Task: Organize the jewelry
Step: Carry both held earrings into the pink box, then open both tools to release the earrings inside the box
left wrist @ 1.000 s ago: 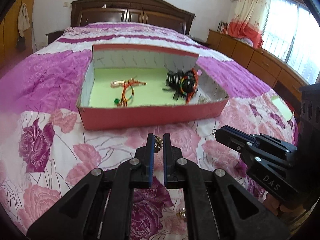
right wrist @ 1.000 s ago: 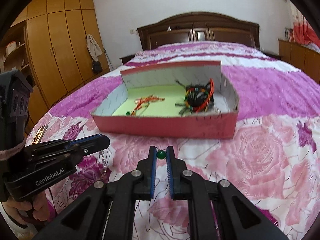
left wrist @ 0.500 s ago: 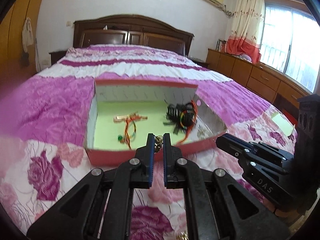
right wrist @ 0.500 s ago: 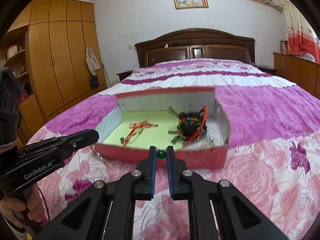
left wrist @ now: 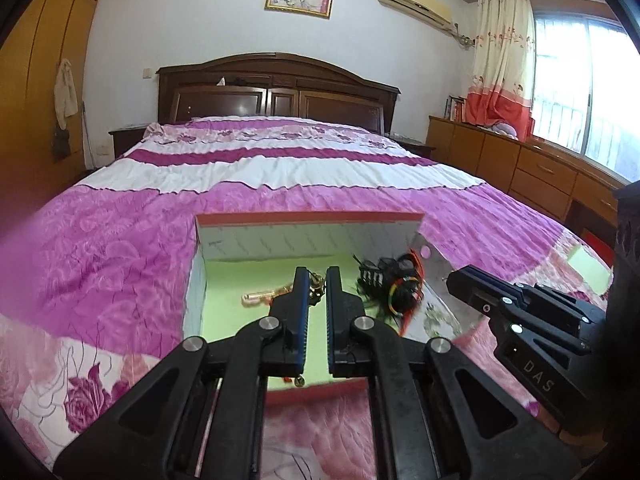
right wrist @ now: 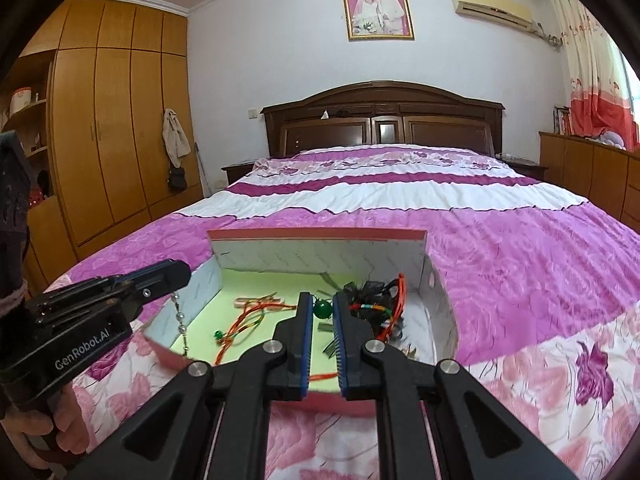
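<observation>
Bedspread (right wrist: 520,248) magenta floral; left tool (left wrist: 316,292) pinching bead chain (right wrist: 181,320), right tool (right wrist: 322,309) pinching green bead (right wrist: 322,309).

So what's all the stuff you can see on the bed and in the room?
box: one, red outside, white walls, green floor, on the bed
black hair-clip tangle: one heap with red and coloured cords, right end of the box
orange cord piece: one, left part of the box floor
green bead: one, pinched in the right tongs
beaded chain: one, silvery, hanging from the left tongs
bedspread: one, pink, purple and white, flowered
headboard: one, dark wood
wedding photo: one, gold frame, on the wall
wardrobe: one, orange-brown wood, left wall
left tongs: black, blue pads, over the box
right tongs: black, blue pads, over the box
</observation>
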Demonstrator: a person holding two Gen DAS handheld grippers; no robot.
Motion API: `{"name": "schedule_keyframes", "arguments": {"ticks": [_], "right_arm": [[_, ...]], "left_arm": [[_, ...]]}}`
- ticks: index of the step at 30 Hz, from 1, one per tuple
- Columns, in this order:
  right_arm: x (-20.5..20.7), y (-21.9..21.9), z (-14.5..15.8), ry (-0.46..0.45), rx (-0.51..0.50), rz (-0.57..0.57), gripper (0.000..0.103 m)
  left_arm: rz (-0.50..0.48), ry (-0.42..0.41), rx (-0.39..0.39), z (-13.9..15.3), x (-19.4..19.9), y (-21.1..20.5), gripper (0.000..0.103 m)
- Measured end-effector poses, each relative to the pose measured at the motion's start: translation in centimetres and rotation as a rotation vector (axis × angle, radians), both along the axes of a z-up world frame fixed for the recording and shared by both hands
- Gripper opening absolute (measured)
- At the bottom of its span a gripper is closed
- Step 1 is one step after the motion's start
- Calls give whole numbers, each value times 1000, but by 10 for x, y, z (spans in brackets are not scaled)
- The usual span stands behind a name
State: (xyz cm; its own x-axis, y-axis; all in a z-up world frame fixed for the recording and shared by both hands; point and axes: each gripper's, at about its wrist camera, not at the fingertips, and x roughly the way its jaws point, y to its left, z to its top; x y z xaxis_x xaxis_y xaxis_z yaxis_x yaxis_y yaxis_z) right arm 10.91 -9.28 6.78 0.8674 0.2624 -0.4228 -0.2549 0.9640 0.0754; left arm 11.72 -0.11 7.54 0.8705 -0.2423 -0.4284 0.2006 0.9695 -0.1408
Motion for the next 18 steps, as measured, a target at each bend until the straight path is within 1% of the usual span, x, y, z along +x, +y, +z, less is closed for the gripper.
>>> {"name": "schedule_keyframes", "arguments": {"ticks": [6,11,13,18], "right_arm": [[23,-1,-12,58,-22,-23,11],[38,-2,-25,131,-29,-27,11],[42,-3,-28,150,-30,-28,11],[47,-3,-34,188,-35,-35,11]], "left_arm": [[25,28,13,-12,16,1,0],[34,82,26,-26,29,1,0],[38,102,43,-30,33,0,0],[44,163,51,-41,41,0,0]]}}
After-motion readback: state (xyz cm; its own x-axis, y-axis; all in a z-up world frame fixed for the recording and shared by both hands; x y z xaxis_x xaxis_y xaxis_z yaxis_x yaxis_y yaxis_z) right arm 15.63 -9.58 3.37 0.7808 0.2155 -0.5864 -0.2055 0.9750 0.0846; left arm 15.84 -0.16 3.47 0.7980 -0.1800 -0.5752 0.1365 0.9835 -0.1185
